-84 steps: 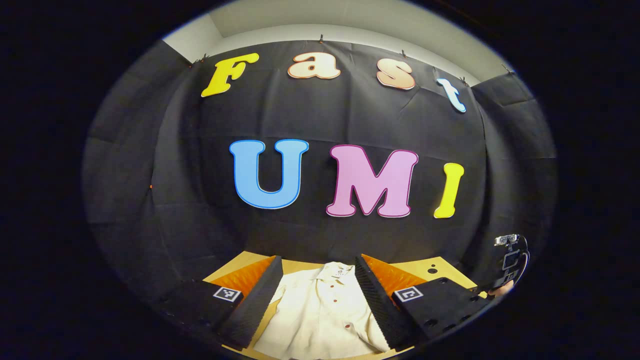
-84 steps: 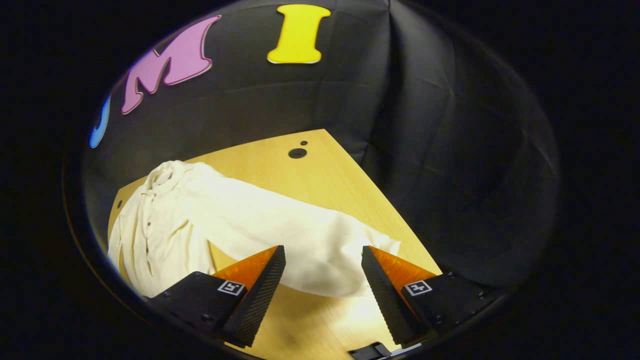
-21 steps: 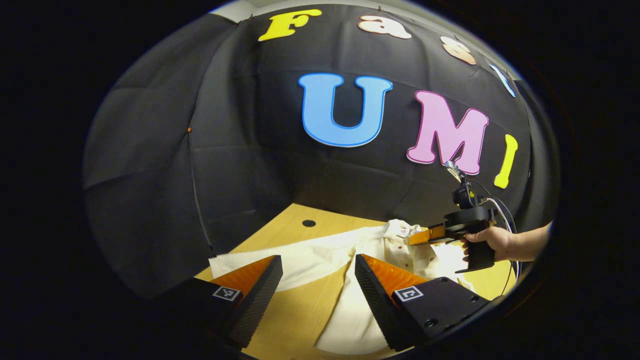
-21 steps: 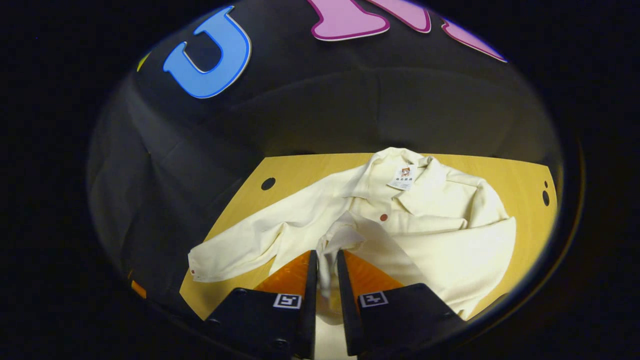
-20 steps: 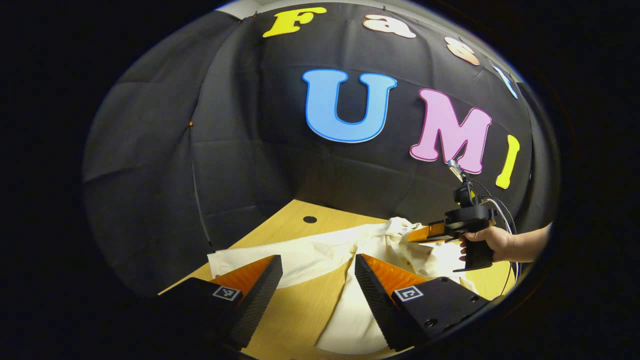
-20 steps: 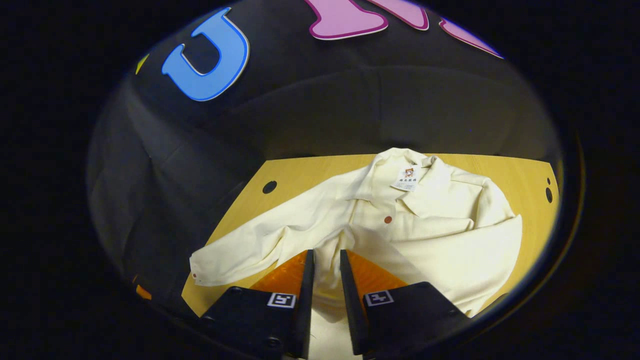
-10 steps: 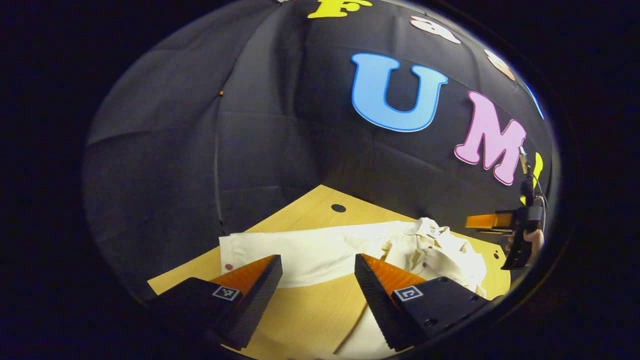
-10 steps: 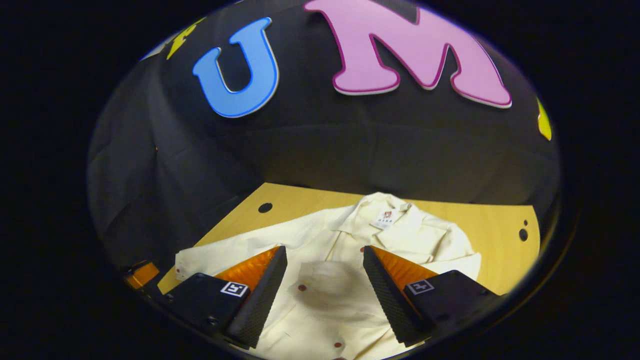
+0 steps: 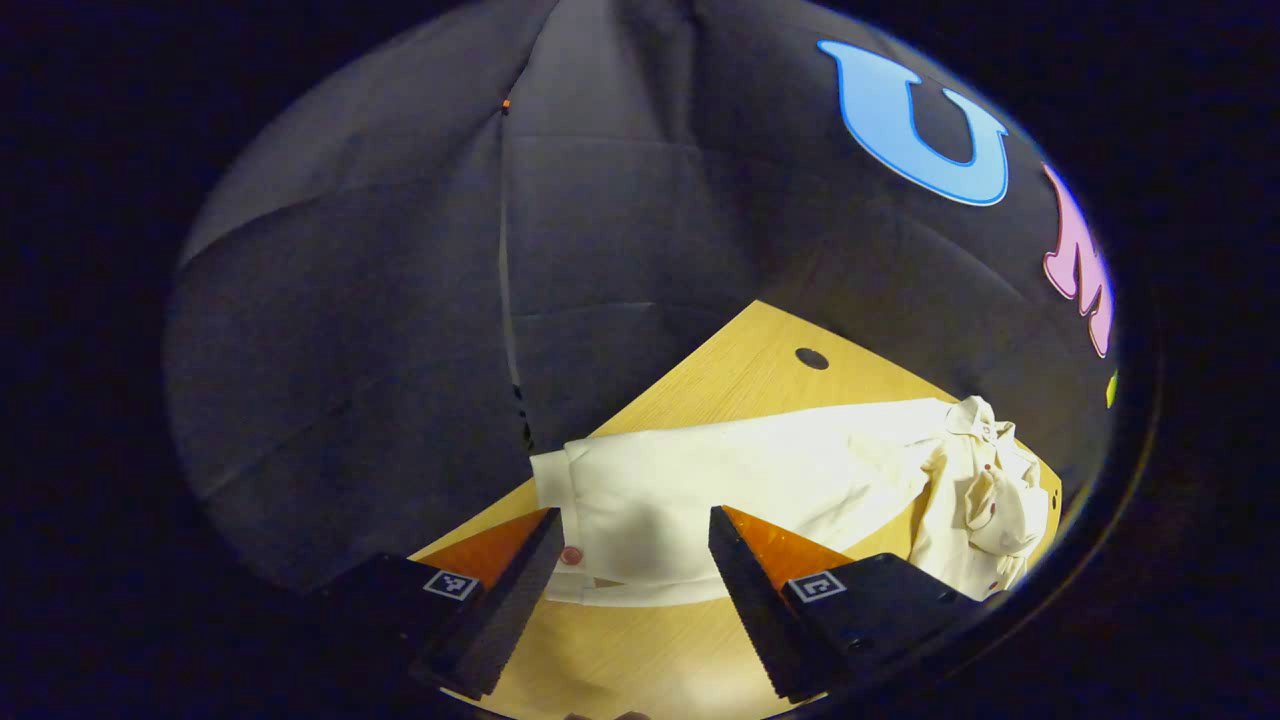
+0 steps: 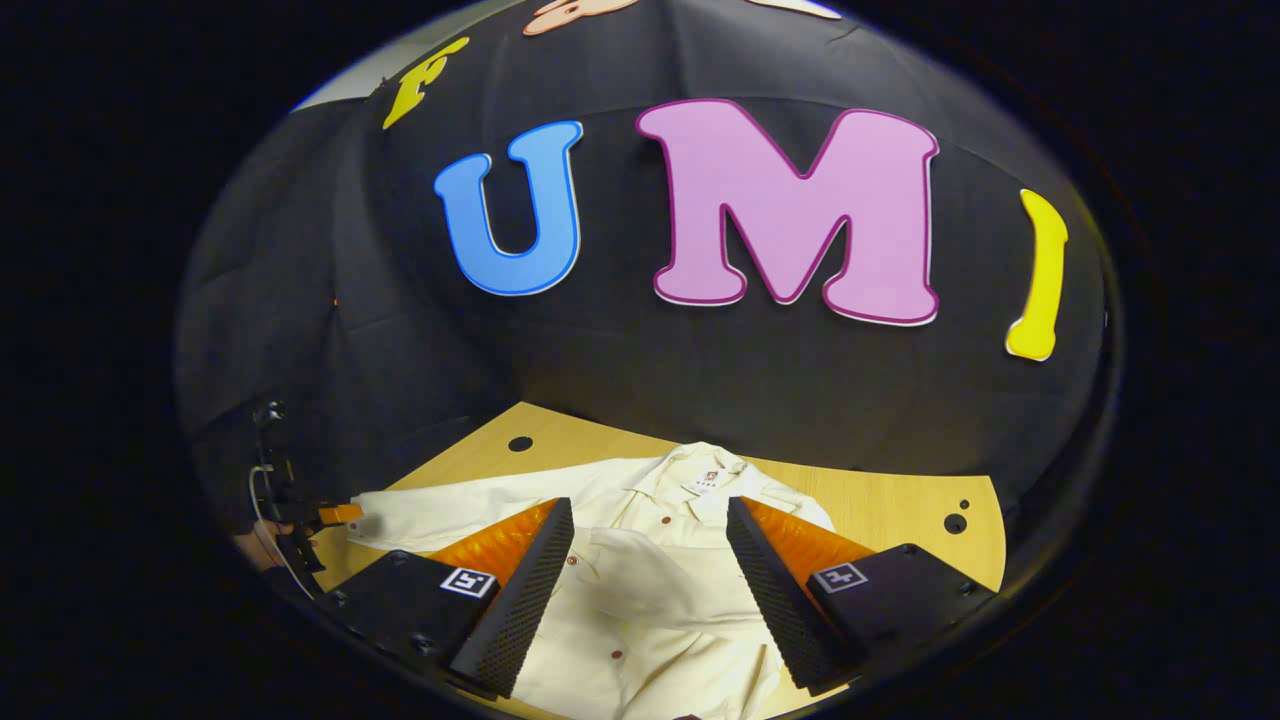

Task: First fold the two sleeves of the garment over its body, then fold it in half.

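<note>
A cream button-up shirt (image 10: 640, 640) lies face up on the wooden table (image 10: 880, 505), collar (image 10: 700, 470) toward the back wall. One sleeve (image 10: 640, 575) is folded across the body, and my right gripper (image 10: 648, 515) hovers open above it, holding nothing. The other sleeve (image 9: 720, 485) stretches flat out to the side. Its cuff (image 9: 560, 490), with a red button (image 9: 571, 555), lies just ahead of my left gripper (image 9: 632, 528), which is open and low over the cuff end. In the right gripper view the left gripper (image 10: 335, 515) sits at that sleeve's tip, held by a hand (image 10: 255, 545).
The table (image 9: 740, 375) has a round hole (image 9: 811, 358) near its back corner and two small holes (image 10: 955, 520) on the other side. Black cloth walls close in behind and beside the table. The cuff lies near the table's side edge.
My right gripper laid its sleeve over the body, opened and drew back. My left gripper swung out along the other sleeve to its cuff.
</note>
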Demonstrator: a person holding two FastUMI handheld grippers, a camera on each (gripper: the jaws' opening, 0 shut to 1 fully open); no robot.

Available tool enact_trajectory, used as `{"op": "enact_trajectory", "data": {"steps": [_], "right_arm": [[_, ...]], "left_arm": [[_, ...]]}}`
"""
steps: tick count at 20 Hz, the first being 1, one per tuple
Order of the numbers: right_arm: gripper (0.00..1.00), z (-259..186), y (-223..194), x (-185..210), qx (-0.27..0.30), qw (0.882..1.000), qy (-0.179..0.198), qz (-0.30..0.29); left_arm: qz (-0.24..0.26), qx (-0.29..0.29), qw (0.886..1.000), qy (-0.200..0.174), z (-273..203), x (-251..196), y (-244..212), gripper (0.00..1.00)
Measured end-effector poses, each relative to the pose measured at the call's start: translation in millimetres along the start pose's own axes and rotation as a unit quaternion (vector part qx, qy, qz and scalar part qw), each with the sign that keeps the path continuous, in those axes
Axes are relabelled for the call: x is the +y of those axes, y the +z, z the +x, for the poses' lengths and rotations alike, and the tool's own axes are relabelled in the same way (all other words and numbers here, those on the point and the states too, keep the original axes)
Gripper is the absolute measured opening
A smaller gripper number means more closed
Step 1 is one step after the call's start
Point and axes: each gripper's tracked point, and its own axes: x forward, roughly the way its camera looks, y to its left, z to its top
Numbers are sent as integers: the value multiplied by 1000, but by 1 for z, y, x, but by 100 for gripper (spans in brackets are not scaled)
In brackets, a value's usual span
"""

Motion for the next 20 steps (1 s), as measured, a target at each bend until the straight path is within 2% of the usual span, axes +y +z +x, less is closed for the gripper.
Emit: {"op": "enact_trajectory", "data": {"steps": [5,6,7,9,12,13,15,16,17,18,20], "right_arm": [[98,-50,21,-37,-42,998,-47,26],[98,-56,21,-41,-41,997,-56,34],[98,-65,20,-48,-44,996,-63,45],[98,-77,20,-59,-52,994,-77,57],[98,-88,12,-74,-51,993,-104,32],[98,-91,8,-76,-49,993,-109,22],[98,-95,4,-77,-48,992,-115,12],[98,-96,3,-77,-50,992,-117,12],[98,-96,1,-77,-51,992,-118,17],[98,-95,-1,-77,-51,992,-118,20],[98,-96,-3,-80,-51,991,-122,20]], "left_arm": [[-22,56,998,12,34,18,-15,96],[-21,66,997,15,41,20,-19,92],[-17,79,997,18,46,21,-24,96],[7,83,996,27,55,24,-24,95],[46,101,993,37,60,27,-27,87],[51,99,993,33,60,27,-22,75],[40,101,994,31,63,24,-18,33],[32,103,994,32,65,24,-15,22],[28,105,994,25,65,22,-14,22],[28,106,994,19,62,22,-12,14],[2,114,993,-8,60,9,-6,7]]}}
